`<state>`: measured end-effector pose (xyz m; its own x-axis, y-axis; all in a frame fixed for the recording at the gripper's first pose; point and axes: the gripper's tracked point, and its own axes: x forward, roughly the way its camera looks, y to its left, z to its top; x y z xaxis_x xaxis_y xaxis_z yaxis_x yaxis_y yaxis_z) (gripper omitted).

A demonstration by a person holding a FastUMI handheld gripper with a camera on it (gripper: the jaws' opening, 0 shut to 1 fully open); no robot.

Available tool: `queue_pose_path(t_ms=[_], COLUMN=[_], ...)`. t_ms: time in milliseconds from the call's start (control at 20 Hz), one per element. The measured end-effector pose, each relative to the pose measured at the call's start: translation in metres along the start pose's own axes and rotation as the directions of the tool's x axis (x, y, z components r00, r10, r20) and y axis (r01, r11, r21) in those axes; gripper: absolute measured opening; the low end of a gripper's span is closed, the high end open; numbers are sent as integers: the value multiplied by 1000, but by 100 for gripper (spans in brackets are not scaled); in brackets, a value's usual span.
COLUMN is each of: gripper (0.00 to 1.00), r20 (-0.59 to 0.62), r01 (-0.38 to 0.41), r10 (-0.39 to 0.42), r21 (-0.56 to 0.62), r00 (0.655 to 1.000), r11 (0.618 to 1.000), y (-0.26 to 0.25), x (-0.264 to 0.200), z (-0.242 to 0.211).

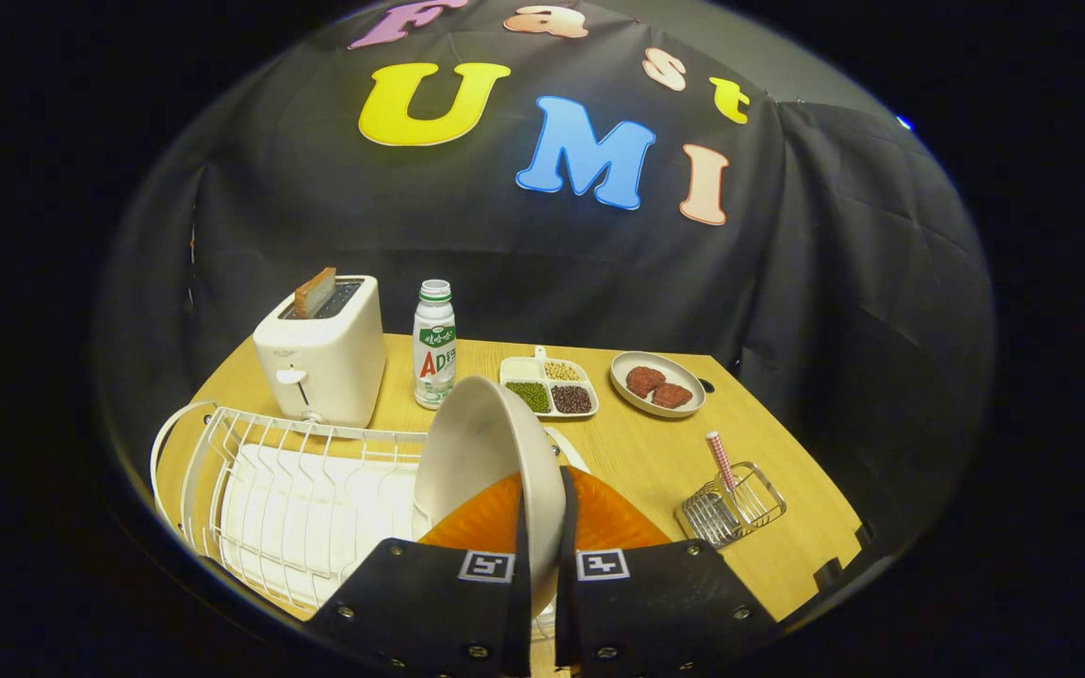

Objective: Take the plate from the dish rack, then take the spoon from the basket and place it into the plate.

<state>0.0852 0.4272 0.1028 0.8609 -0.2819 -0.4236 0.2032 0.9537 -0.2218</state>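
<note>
two fingers of the gripper [542,565] pinch the rim of the plate [481,452], which stands tilted on edge at the near end of the rack [298,471], an orange dish [599,518] just behind it. it looks glazed, stiff and breakable, likely slippery; the thin rim is the only handy hold. the spoon [721,461] stands in the basket [736,504], well apart across the table [655,452].

Riding the tongs [542,565], the camera looks forward across the table [655,461], close above the dish rack [298,490].
</note>
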Motion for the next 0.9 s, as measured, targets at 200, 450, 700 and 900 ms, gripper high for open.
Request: queue_pose_path(t_ms=[200,450,700,900], gripper=[10,10,10,10], r20=[10,30,57,67], r01=[40,81,121,129], r10=[-39,-78,-116,-125], r21=[-68,-109,-100,-76], r00=[999,996,992,990], r11=[997,991,988,989], y=[0,-10,-29,-40], x=[-5,-8,-12,-19], z=[13,34,51,57])
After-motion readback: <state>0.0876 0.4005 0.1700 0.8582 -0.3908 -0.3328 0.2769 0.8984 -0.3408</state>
